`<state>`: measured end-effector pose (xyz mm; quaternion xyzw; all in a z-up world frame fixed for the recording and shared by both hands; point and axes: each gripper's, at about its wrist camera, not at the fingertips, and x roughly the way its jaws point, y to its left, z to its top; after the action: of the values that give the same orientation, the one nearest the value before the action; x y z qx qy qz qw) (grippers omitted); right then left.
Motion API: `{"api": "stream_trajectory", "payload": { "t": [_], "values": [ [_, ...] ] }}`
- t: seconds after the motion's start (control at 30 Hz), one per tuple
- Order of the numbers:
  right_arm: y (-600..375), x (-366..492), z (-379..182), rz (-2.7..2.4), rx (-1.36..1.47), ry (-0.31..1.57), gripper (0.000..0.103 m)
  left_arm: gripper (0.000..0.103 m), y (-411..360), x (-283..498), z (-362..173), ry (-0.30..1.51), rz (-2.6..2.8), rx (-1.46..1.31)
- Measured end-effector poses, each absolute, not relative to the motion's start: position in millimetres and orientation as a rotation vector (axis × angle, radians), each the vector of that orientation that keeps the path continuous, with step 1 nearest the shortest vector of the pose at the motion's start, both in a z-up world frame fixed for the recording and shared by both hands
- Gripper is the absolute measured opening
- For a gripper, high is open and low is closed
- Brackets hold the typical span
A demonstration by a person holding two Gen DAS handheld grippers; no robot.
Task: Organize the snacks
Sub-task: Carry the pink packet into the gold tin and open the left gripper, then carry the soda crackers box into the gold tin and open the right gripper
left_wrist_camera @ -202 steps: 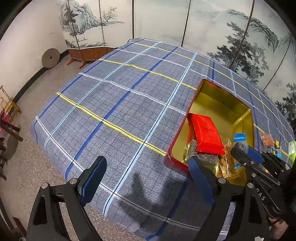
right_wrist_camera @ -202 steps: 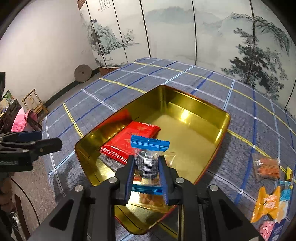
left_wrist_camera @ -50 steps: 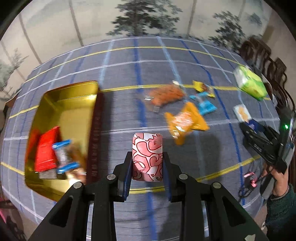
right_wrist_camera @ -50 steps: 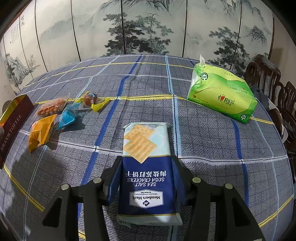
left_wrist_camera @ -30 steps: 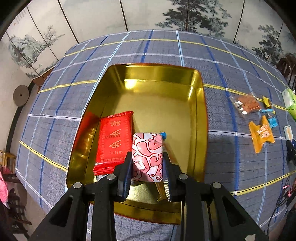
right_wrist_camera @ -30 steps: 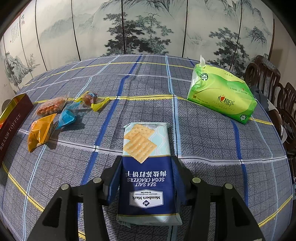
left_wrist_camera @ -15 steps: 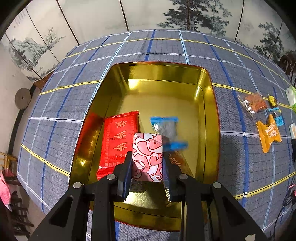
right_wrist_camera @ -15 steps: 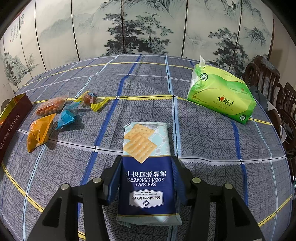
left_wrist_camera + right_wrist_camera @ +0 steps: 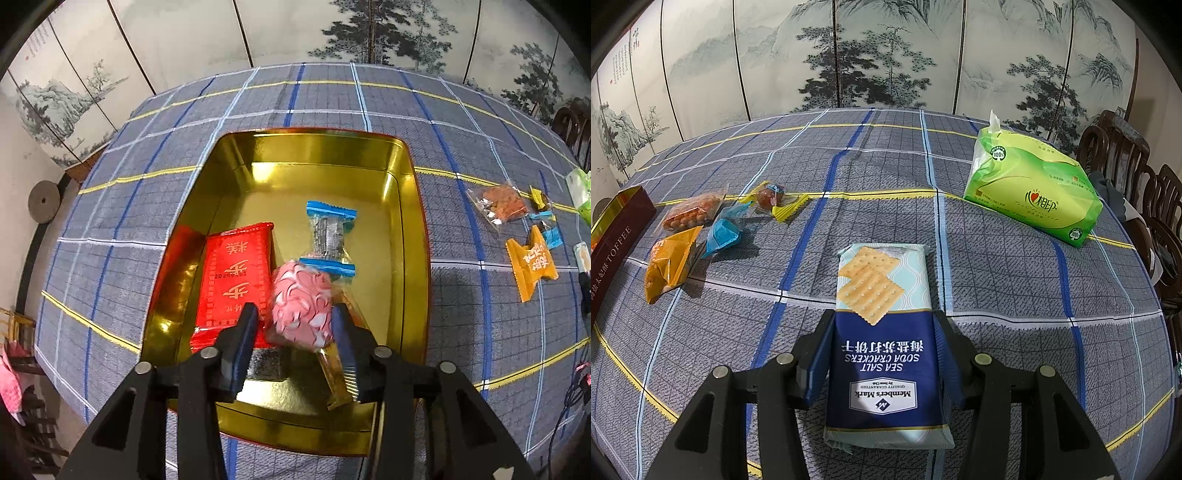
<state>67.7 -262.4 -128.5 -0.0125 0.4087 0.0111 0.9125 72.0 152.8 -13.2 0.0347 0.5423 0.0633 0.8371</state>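
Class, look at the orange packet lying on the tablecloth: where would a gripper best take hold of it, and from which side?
Grip the orange packet across its narrow middle, coming from above. It lies flat and long, with the blue candy close at its far end, so the long edges are the free ones.

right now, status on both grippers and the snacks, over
Left gripper open over the tin, pink snack dropping free and blurred. Right gripper shut on cracker pack. Four small snacks on the cloth, nothing blocking.

tin's far half open, packets near
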Motion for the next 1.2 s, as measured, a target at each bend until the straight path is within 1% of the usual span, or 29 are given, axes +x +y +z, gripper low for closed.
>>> {"api": "stream_trajectory", "payload": {
  "t": [0.03,0.17,0.23,0.53,1.07,1.17,1.2],
  "values": [
    [-262.9,67.5,-128.2,0.023,-0.026,0.842,0.052,0.050,153.1,71.0,-11.3,1.140,0.138,0.076],
    [-262.4,67.7,-128.4,0.022,-0.026,0.842,0.052,0.056,153.9,68.4,-5.1,1.121,0.139,0.076],
    [-262.2,67.8,-128.5,0.022,-0.026,0.842,0.052,0.060,155.3,66.1,-2.2,1.114,0.140,0.071],
    [-262.1,67.9,-128.6,0.021,-0.025,0.842,0.052,0.066,155.6,51.1,9.8,1.086,0.127,0.034],
    [-257.9,68.0,-124.7,-0.052,-0.025,0.875,0.051,0.066,163.3,30.0,3.3,1.084,0.173,0.000],
    [-253.9,67.5,-123.8,-0.070,-0.017,0.884,0.051,0.071,161.8,28.1,2.1,1.078,0.172,0.005],
    [-251.8,66.7,-123.2,-0.074,-0.013,0.884,0.051,0.075,161.6,27.4,2.0,1.075,0.173,0.007]
  ]
}}
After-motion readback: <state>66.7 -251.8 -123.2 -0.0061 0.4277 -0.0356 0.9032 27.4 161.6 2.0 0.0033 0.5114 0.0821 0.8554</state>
